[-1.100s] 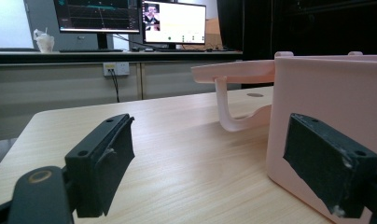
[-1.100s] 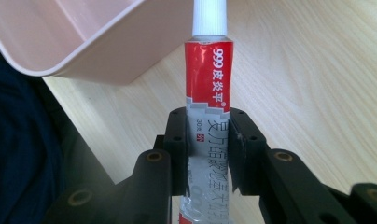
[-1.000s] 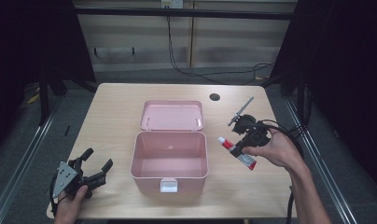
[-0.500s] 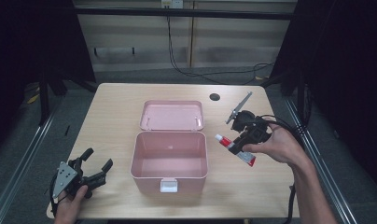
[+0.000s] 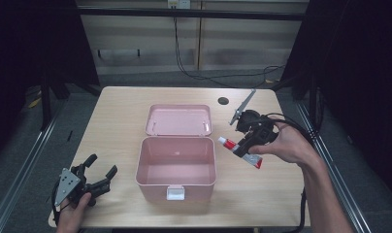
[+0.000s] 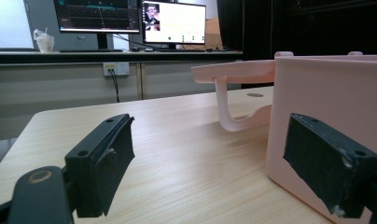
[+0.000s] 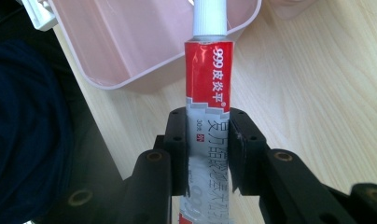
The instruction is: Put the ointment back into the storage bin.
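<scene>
— Where's the ointment tube?
— Clamped between the right gripper jaws, white cap pointing away from them toward the open pink box, held above the table.
— And the left gripper?
— Jaws spread wide, nothing between them, low over the table just beside the box's wall.

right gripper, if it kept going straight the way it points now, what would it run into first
Probably the open pink box: the right gripper, shut on the red and white tube, aims its white cap at the box's rim, though depth is hard to judge.
</scene>
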Available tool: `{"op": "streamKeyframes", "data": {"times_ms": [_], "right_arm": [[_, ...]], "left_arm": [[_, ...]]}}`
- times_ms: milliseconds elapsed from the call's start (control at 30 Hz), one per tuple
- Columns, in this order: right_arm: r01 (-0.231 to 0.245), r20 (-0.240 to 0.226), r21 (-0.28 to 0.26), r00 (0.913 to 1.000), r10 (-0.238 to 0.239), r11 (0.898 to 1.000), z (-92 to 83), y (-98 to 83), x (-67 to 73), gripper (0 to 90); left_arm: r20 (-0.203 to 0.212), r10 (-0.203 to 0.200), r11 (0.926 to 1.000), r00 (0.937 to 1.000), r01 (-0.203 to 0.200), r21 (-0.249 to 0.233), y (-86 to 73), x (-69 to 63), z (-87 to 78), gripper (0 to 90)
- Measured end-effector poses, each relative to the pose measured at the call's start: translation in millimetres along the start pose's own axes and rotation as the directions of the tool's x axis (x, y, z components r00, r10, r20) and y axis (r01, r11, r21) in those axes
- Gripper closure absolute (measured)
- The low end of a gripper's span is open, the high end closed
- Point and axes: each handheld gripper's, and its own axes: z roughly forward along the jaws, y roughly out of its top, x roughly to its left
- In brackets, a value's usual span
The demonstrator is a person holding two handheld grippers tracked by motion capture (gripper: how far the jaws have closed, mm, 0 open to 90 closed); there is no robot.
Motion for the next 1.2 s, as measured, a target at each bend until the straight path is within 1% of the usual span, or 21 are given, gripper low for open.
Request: {"op": "streamKeyframes", "data": {"times_ms": [167,300,333,433,500,533,600,700,767,800,1033,1100,1200], "right_arm": [[0.032,-0.011,0.011,0.9994,-0.032,0.999,2.0,7.8,1.3,71.7],[0.046,-0.016,0.019,0.9988,-0.046,0.999,2.9,11.9,2.9,71.7],[0.064,-0.024,0.022,0.9977,-0.063,0.998,3.3,15.1,3.4,71.7],[0.058,-0.040,0.022,0.9976,-0.057,0.998,2.7,20.4,3.5,71.6],[0.070,-0.040,0.023,0.9968,-0.069,0.997,3.4,24.2,4.2,71.6],[0.083,-0.042,0.021,0.9957,-0.083,0.996,4.1,26.1,4.1,71.6],[0.089,-0.048,0.027,0.9950,-0.088,0.996,5.6,30.1,5.5,71.6],[0.110,-0.053,0.032,0.9927,-0.109,0.993,8.1,36.4,6.7,71.6],[0.114,-0.055,0.034,0.9922,-0.112,0.993,8.9,41.5,7.3,71.6],[0.113,-0.049,0.032,0.9926,-0.111,0.993,9.0,44.1,7.5,71.6],[0.158,-0.056,0.036,0.9861,-0.156,0.987,11.7,58.9,11.6,71.6],[0.166,-0.058,0.025,0.9847,-0.164,0.986,13.3,61.7,11.6,71.6],[0.187,-0.063,0.034,0.9809,-0.184,0.982,17.1,66.6,13.3,71.7]], "left_arm": [[0.000,0.000,1.0000,1.0000,0.000,0.000,0.0,0.0,0.0,15.7],[0.000,0.000,1.0000,1.0000,0.000,0.000,0.0,0.0,0.0,15.7],[-0.001,0.001,1.0000,1.0000,-0.001,0.000,0.0,0.1,0.0,15.7],[0.000,0.000,1.0000,1.0000,0.000,0.000,0.0,0.0,0.0,15.7],[-0.001,0.001,1.0000,1.0000,-0.001,0.000,0.0,0.1,0.0,15.7],[-0.001,0.001,1.0000,1.0000,-0.001,0.000,0.0,0.1,0.0,15.7],[-0.001,0.001,1.0000,1.0000,-0.001,0.000,0.0,0.1,0.0,15.7],[0.000,0.000,1.0000,1.0000,0.000,0.000,0.0,0.0,0.0,15.7],[-0.001,0.001,1.0000,1.0000,-0.001,0.000,0.0,0.1,0.0,15.7],[-0.001,0.001,1.0000,1.0000,-0.001,0.000,0.0,0.1,0.0,15.7],[0.000,0.001,1.0000,1.0000,-0.001,0.000,0.0,0.1,0.0,15.7],[0.000,0.001,1.0000,1.0000,-0.001,0.000,0.0,0.1,0.0,15.7],[0.000,0.001,1.0000,1.0000,-0.001,0.000,0.0,0.1,0.0,15.7]]}}
